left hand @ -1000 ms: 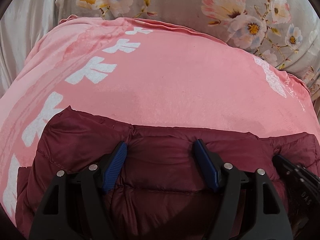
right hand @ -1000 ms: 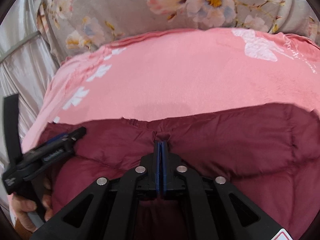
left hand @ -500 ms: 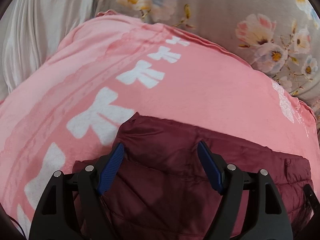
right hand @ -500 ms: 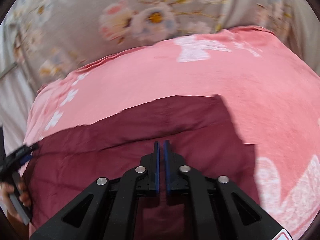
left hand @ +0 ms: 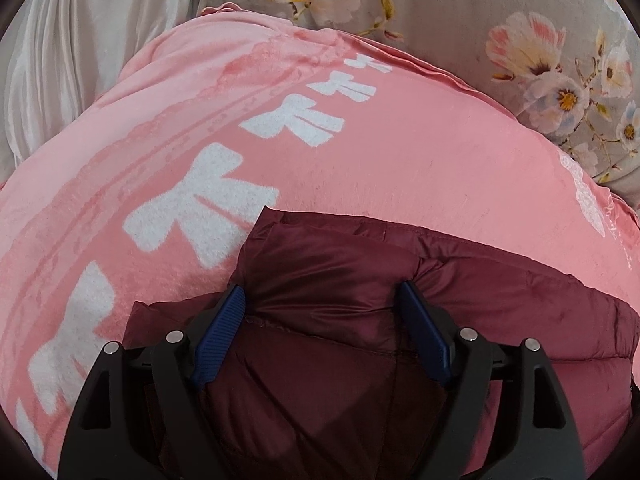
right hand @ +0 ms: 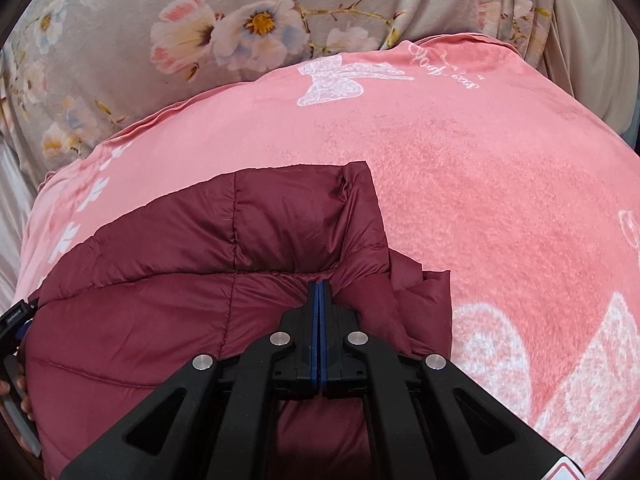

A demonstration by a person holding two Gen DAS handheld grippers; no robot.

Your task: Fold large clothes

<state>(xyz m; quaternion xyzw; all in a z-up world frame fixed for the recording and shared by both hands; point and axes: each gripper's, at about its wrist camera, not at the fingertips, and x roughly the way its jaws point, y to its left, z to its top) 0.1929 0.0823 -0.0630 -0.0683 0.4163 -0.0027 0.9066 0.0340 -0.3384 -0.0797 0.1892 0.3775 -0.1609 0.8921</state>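
Observation:
A dark red quilted down jacket lies folded on a pink blanket. My left gripper is open, its blue pads straddling a puffed fold near the jacket's left corner. In the right wrist view the jacket fills the lower left. My right gripper is shut, its blue pads pressed together on a pinch of the jacket's fabric near its right edge. The other gripper's tool shows at the left edge of that view.
The pink blanket has white bow prints and spreads wide to the right of the jacket. A grey floral sheet lies beyond it. Pale satin fabric lies at the far left.
Both grippers have moved apart along the jacket: the left toward its left corner, the right toward its right edge. The right jaws parted briefly and are shut again.

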